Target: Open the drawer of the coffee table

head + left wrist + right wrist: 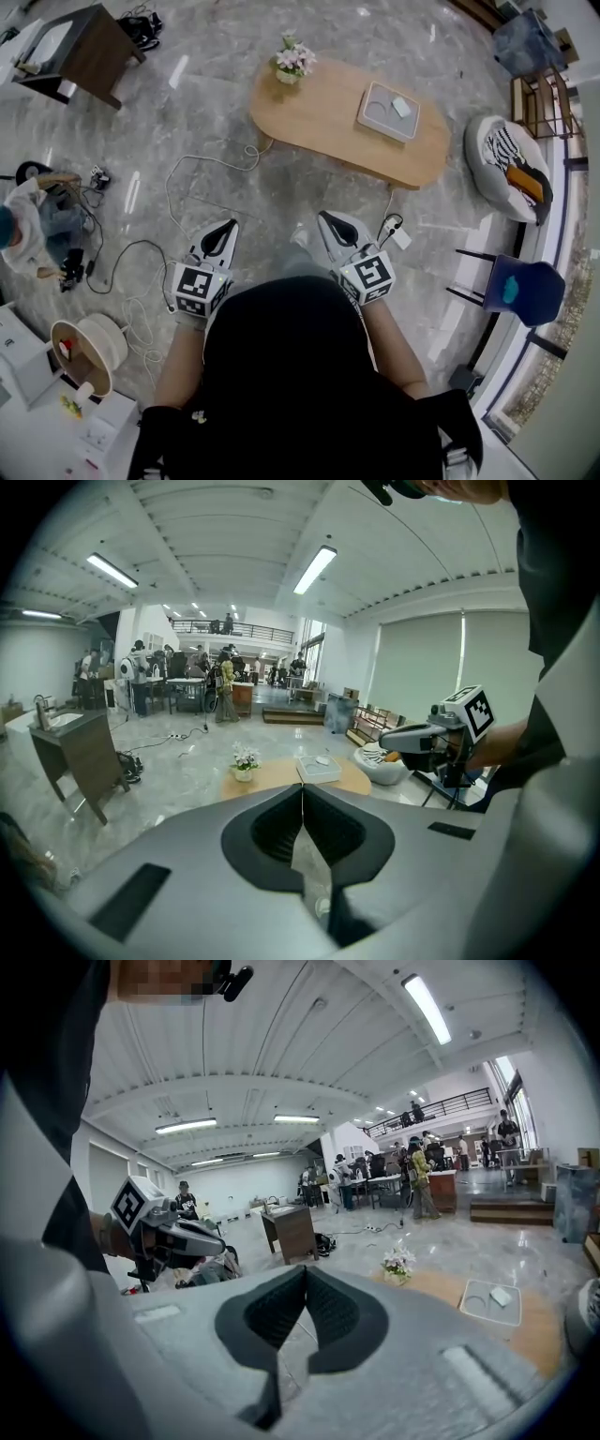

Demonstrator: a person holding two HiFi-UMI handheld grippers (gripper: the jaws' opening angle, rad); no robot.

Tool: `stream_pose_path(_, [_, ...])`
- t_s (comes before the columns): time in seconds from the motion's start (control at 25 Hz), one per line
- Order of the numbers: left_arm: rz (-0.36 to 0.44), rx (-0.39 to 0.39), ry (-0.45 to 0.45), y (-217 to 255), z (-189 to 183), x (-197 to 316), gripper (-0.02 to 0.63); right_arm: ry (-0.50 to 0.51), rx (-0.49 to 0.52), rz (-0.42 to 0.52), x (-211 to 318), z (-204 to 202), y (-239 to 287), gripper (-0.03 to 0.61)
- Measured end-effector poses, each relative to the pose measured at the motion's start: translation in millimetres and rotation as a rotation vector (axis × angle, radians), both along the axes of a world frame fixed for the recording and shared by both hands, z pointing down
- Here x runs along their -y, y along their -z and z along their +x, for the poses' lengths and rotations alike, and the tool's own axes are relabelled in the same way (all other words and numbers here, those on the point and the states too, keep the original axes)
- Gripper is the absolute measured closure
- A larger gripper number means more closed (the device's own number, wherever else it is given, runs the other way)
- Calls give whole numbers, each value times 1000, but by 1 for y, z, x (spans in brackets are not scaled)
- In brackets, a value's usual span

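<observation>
Jaws closed together on nothing, our left tool (228, 226) and right tool (324, 218) hang side by side above the floor (234, 183), well short of the oval wooden worktop (319, 122); we cannot see its drawer

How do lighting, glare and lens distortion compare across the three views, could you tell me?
Head view: even light, pale glare streaks on the polished floor, the coffee table sharp, straight lines bowed near the edges. Left gripper view: strong fisheye with black corners, a bright ceiling strip light, the left gripper looming large. Right gripper view: same fisheye and dark corners, a mosaic patch at top.
</observation>
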State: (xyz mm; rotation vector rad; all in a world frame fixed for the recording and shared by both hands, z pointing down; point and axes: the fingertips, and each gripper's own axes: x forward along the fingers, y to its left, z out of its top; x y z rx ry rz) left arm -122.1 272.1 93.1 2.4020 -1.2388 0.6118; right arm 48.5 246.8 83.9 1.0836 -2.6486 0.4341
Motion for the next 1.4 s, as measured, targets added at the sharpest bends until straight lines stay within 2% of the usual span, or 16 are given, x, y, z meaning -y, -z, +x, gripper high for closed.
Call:
stream_pose_path(0.24, [12,25,-4,-4,37,53,600,37,11,4,55,39,-4,580])
stream_pose_path(0.52, [-7,55,-67,-17,48,92,600,37,-2,-16,90,51,-17,580])
stream_pose_path(0.8, [-49,55,-149,-35,35,142,600,-9,-30,-43,119,33,-29,580])
stream_pose_path(1.12, [-91,33,-305,-70,3,207,600,-120,-93,-81,170,1,-50,580])
stream_pose_path(1.4, [-148,25,-431,-129,-26,260,600,-187,-135,-123,211,-31,-79,580])
